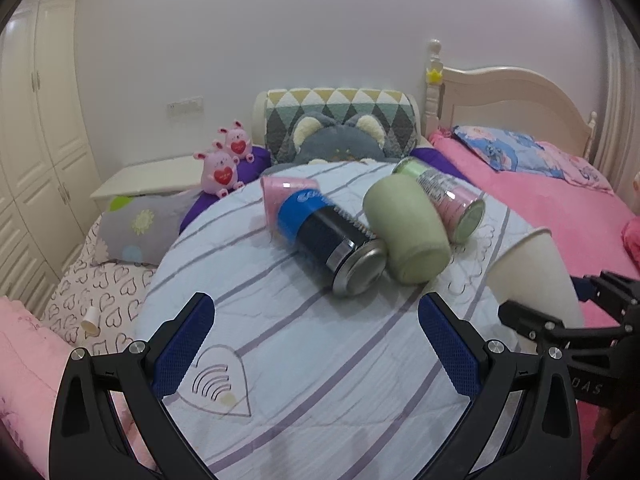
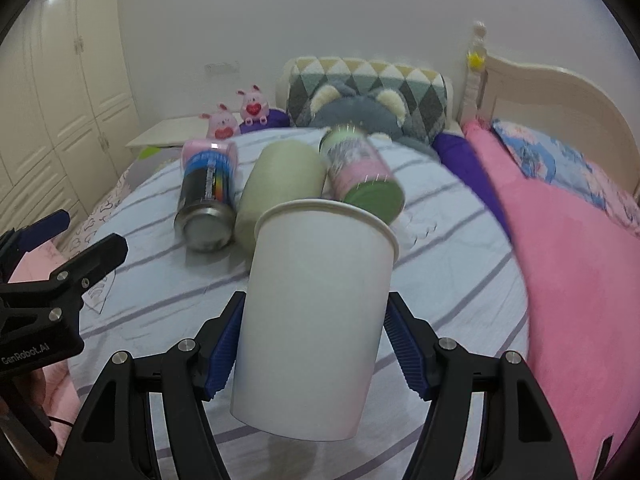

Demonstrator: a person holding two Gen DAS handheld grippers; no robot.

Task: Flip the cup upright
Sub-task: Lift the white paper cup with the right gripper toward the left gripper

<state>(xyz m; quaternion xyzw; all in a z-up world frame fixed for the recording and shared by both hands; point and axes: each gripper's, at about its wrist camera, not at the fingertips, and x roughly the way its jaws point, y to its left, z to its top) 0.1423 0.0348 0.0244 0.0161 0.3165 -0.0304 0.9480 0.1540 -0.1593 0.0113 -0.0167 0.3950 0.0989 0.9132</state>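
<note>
Ahead of the left gripper [image 1: 316, 344], jaws wide and empty, a striped quilt [image 1: 320, 360] carries toppled cans; the white paper cup [image 1: 532, 276] stands off to its right. Between the right gripper's [image 2: 310, 346] blue pads [image 2: 224, 356], that cup [image 2: 316, 312] is clamped, axis near vertical, rim up, bedroom beyond.

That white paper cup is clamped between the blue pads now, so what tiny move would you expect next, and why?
Probably lower it a little and set its base on the striped quilt, then open. The right tool grips the white paper cup with its rim up, apparently lifted off the bed. The open left tool holds nothing.
</note>
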